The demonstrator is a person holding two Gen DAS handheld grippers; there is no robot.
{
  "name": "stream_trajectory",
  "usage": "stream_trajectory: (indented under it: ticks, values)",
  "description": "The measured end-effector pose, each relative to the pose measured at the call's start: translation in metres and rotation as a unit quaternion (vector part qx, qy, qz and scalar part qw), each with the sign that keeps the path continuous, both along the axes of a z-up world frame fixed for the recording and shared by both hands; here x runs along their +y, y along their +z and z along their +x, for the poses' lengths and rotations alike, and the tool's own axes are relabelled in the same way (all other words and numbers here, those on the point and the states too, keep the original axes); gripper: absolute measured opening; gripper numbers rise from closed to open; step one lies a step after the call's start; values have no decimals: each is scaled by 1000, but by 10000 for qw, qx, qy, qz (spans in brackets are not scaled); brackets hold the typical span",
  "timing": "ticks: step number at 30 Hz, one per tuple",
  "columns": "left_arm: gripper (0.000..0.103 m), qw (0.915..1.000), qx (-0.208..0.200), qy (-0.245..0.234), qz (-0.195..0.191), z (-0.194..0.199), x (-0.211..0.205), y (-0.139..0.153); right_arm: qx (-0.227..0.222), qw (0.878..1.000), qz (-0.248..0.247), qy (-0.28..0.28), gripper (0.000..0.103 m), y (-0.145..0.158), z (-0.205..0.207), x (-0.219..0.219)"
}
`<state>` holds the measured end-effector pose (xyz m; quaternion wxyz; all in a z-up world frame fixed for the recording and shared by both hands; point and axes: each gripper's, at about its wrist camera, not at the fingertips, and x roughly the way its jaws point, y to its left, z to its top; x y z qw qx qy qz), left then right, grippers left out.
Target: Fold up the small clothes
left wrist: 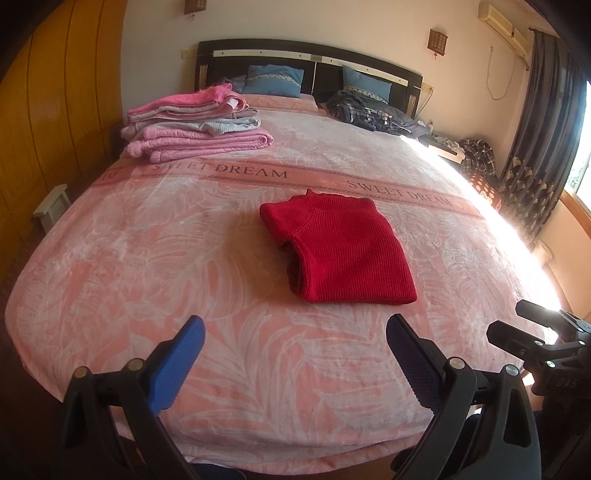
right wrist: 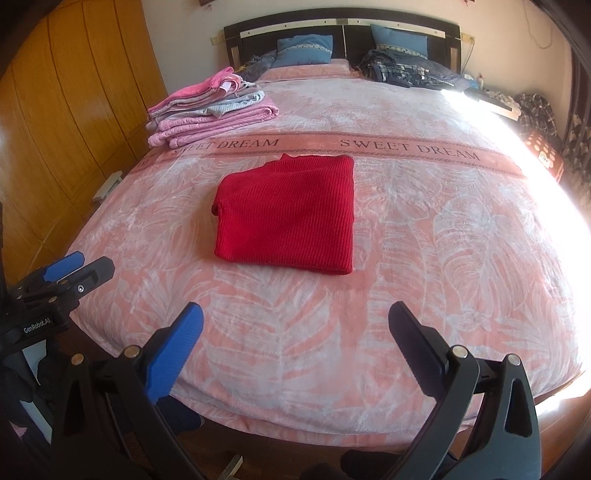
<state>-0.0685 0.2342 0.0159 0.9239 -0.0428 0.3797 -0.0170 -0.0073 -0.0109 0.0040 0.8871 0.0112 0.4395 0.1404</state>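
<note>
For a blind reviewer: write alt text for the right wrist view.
A folded red sweater lies on a pink bedspread, beyond the open, empty right gripper. A stack of folded pink and grey clothes sits at the far left of the bed, and the left gripper shows at the left edge.

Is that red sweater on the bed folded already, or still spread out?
Folded: the red sweater lies as a compact rectangle, with doubled layers showing at its left edge.

Blue pillows (right wrist: 304, 50) against dark headboard (right wrist: 343, 22) – wooden wardrobe (right wrist: 74, 110) beside bed
</note>
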Motion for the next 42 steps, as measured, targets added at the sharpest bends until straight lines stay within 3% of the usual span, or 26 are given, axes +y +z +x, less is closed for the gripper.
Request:
stream_trajectory:
  ticks: [13, 42]
  values:
    - [99, 9996, 109, 42, 240, 2, -1, -11, 416, 9990, 53, -143, 100, -21, 9, -15]
    - [99, 9985, 174, 65, 519, 5, -2, -18, 307, 9992, -238, -104, 100, -25, 12, -13]
